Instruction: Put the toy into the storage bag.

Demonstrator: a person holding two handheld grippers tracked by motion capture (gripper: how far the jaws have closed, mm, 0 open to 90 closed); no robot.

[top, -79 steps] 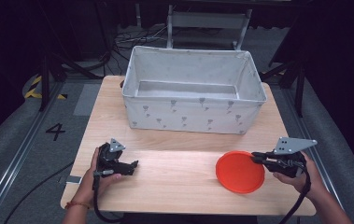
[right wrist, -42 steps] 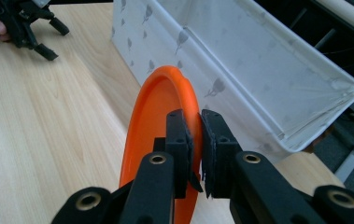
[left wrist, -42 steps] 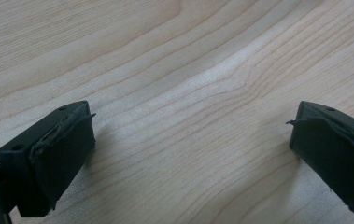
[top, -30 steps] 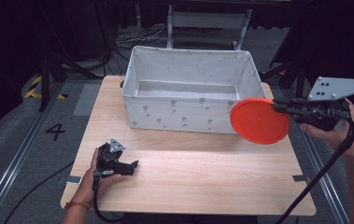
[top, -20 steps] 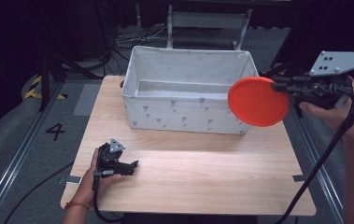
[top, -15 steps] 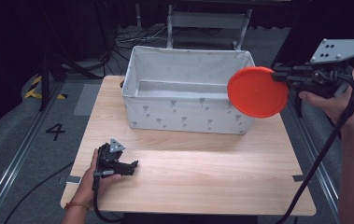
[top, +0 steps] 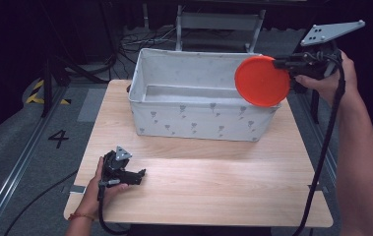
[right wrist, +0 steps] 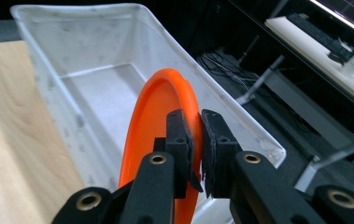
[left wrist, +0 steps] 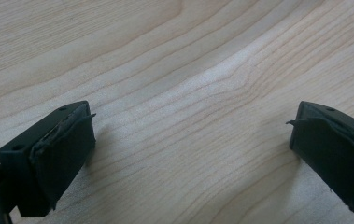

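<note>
Orange plate [top: 262,81] stands on edge, face toward the camera, pinched by the right gripper [right wrist: 194,140] above the fabric bin [top: 199,118]; left gripper [left wrist: 188,140] gapes wide over bare wooden table [left wrist: 174,70].

left gripper [top: 139,173] — low, jaws wide apart | right gripper [top: 278,63] — raised, jaws clamped, arm outstretched

The fabric bin [top: 199,115] blocks the table's [top: 213,196] far half; its near half lies open, the bin's mouth too.
</note>
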